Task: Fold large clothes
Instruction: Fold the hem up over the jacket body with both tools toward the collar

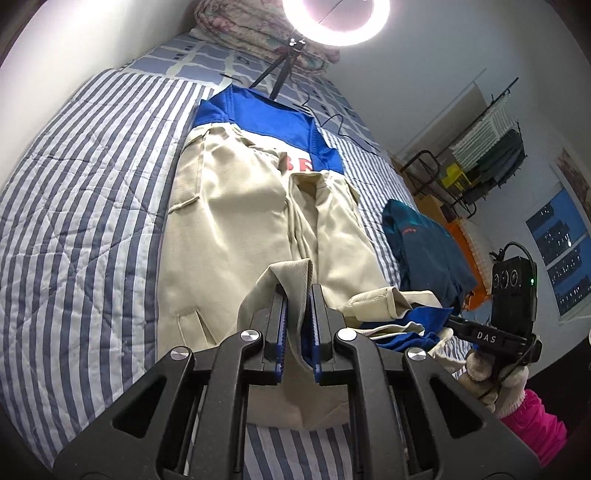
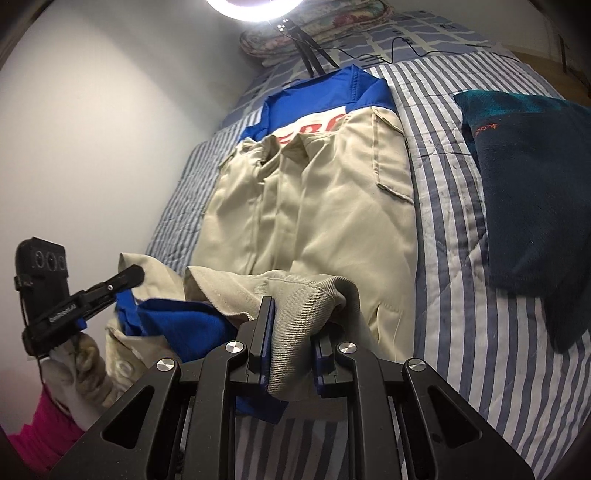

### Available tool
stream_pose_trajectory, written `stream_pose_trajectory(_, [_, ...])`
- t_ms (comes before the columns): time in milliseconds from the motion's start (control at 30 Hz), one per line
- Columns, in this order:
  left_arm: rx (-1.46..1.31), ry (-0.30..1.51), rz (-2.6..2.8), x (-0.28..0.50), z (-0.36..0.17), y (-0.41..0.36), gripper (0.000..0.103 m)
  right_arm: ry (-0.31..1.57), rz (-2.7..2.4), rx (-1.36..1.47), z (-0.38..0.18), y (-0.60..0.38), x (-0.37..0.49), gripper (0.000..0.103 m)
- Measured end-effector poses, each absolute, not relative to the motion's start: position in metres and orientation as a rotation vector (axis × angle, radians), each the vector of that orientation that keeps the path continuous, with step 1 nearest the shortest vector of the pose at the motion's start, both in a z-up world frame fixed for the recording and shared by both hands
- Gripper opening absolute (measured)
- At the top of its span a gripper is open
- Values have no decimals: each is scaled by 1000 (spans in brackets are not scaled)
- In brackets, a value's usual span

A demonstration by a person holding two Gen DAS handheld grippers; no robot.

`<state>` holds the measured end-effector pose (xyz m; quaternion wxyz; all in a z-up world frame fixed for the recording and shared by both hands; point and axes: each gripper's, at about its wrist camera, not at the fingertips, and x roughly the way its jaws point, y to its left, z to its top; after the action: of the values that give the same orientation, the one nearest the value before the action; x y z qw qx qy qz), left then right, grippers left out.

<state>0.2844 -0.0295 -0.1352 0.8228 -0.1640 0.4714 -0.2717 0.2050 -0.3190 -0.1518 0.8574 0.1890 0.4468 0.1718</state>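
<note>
**Both grippers clamped on the near hem of the jacket, fold in progress**

Left wrist view. The left gripper (image 1: 298, 314) sits at lower centre, its fingers (image 1: 277, 325) clenched on a raised flap of beige cloth, the near hem of the beige-and-blue jacket (image 1: 236, 206). The jacket lies lengthwise up the middle of the frame on the striped bed (image 1: 81, 177), blue shoulders toward the top, near a ring light (image 1: 336, 22) on a small tripod. At right of frame the right gripper (image 1: 476, 332) is seen from the side, held by a gloved hand (image 1: 495, 376), with bunched beige and blue cloth just beside its tip. A folded dark teal garment (image 1: 424, 243) lies on the bed to the right of the jacket.

Right wrist view. The right gripper (image 2: 291, 332) at lower centre has its fingers (image 2: 264, 332) clamped on a thick wad of beige hem. Blue lining shows at lower left. The left gripper (image 2: 125, 278) enters from the left edge, its tip touching the lifted cloth. The teal garment (image 2: 532, 192) occupies the upper right, apart from the jacket.

Risks, as judged. The two grips look uneven: one thin flap, one bulky wad. Carried toward the collar, the hem could land skewed. The thin flap may slip out under tension. The loose blue lining between the grippers could sag and crease inside the fold. The tripod legs and cable stand close to the collar, and an overshoot could snag them.
</note>
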Motion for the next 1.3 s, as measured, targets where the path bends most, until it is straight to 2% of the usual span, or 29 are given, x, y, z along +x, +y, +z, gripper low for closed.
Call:
stream_pose_trajectory(400, [-374,1071,-533,322,-169,-32,11,1010,367,504,-180,-331,244,16])
stream_pose_trajectory(467, [-407,1067,-539,323,-168,-25,21,1029,388,554,-181,-338,247,18])
stream_pose_trajectory(533, [-416,1032,-518,323,-162,-13,41,1041,412,604,-181,-345,248,20])
stream_pose_trajectory(600, [-443,1015,-511,323,-159,-2,44,1039,442,678,-181,-355,246,28])
stream_pose_trajectory(667, [-461,1022,-522,324,-160,6,44,1004,465,771,-181,-370,242,51])
stream_pose_trajectory(733, [-448,1040,-530,322,-164,7,44,969,476,842,-178,-383,237,59])
stream_pose_trajectory(800, [-406,1089,-565,319,-176,2,44,928,473,866,-171,-395,232,59])
stream_pose_trajectory(933, [-300,1154,-602,306,-197,-8,44,878,442,633,-151,-392,213,59])
stream_pose_trajectory(1033, [-248,1176,-617,300,-209,-14,44,922,431,502,-163,-380,201,55])
stream_pose_trajectory(1233, [-185,1150,-627,296,-210,-28,44,1004,420,395,-193,-369,193,55])
stream_pose_trajectory(1300, [-133,1140,-641,293,-210,-36,43,1006,430,364,-196,-362,192,47])
